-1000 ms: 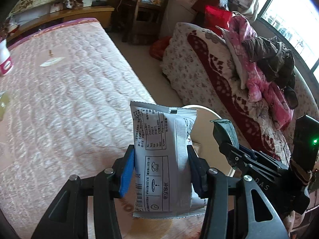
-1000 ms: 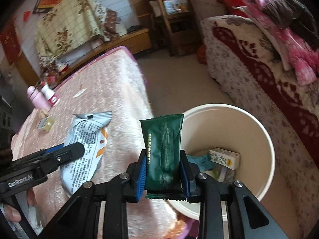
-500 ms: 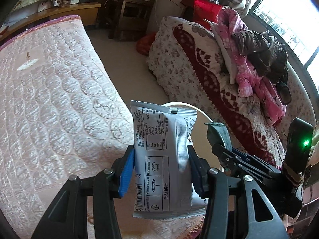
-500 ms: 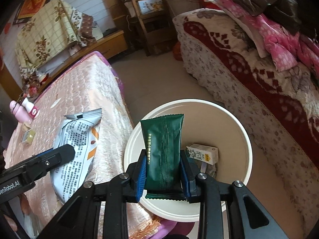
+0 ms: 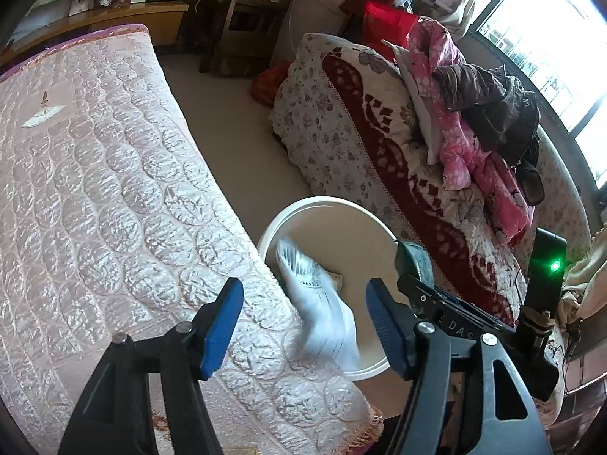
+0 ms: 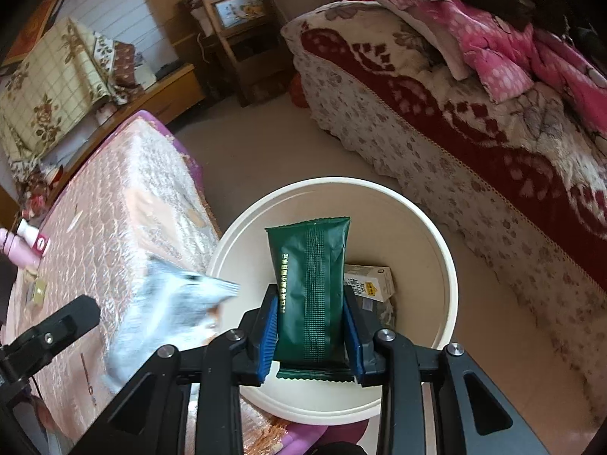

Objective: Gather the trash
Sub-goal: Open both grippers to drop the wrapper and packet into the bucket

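Green foil sachet [image 6: 312, 288] upright between right tongs [image 6: 312, 331], jaws just easing open, above cream bin [image 6: 447, 261] beside bed corner [image 6: 167, 174]. Left tongs [image 5: 303, 322] wide, empty; white wrapper [image 5: 322, 303] falling binward. Sachets likely light, crinkly, slippery; pinch flat faces.

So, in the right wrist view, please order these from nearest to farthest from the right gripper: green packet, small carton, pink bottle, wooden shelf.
1. green packet, between the right gripper pads
2. small carton, in the bin, just beyond
3. pink bottle, far left on the mattress
4. wooden shelf, across the room, top
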`<state>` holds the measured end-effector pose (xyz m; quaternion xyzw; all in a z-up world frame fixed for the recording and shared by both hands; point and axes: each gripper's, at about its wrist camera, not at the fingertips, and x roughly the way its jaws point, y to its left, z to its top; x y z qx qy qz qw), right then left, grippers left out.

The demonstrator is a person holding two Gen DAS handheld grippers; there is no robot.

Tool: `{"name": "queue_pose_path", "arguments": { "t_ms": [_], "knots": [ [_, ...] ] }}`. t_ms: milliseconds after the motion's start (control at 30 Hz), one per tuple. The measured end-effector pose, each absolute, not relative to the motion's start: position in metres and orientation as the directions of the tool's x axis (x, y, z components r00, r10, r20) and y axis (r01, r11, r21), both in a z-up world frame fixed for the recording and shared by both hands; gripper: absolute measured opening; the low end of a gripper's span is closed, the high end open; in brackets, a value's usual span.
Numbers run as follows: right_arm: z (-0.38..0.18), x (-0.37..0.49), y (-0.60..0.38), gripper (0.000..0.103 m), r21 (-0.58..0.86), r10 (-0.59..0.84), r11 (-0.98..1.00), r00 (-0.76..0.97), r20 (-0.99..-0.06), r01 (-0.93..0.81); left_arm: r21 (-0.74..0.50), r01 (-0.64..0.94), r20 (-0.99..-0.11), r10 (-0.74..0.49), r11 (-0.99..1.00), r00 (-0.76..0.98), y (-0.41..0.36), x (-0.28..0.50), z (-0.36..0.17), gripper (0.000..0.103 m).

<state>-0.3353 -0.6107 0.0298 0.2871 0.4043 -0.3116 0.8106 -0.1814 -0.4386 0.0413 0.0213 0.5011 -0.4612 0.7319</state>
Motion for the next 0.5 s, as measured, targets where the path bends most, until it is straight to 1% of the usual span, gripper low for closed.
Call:
{"name": "queue_pose_path", "arguments": {
  "t_ms": [33, 67, 100, 500],
  "knots": [
    [0.030, -0.335, -0.611, 0.044, 0.213, -0.273, 0.641, 0.479, -0.834, 0.737, -0.429, 0.697, -0.754, -0.652, 0.575, 0.073, -0.438, -0.181, 0.041, 0.068],
    [0.030, -0.335, -0.610, 0.062, 0.219, -0.268, 0.641, 0.483, -0.834, 0.735, -0.427, 0.696, -0.756, -0.650, 0.577, 0.075, -0.437, -0.181, 0.041, 0.068],
    [0.030, -0.335, -0.610, 0.067, 0.229, -0.264, 0.643, 0.492, -0.830, 0.731, -0.424, 0.696, -0.758, -0.648, 0.579, 0.077, -0.436, -0.180, 0.040, 0.068],
    [0.028, -0.320, -0.598, 0.067, 0.219, -0.235, 0.682, 0.493, -0.838, 0.698, -0.361, 0.693, -0.768, -0.620, 0.624, 0.158, -0.408, -0.173, 0.043, 0.068]
  ]
}}
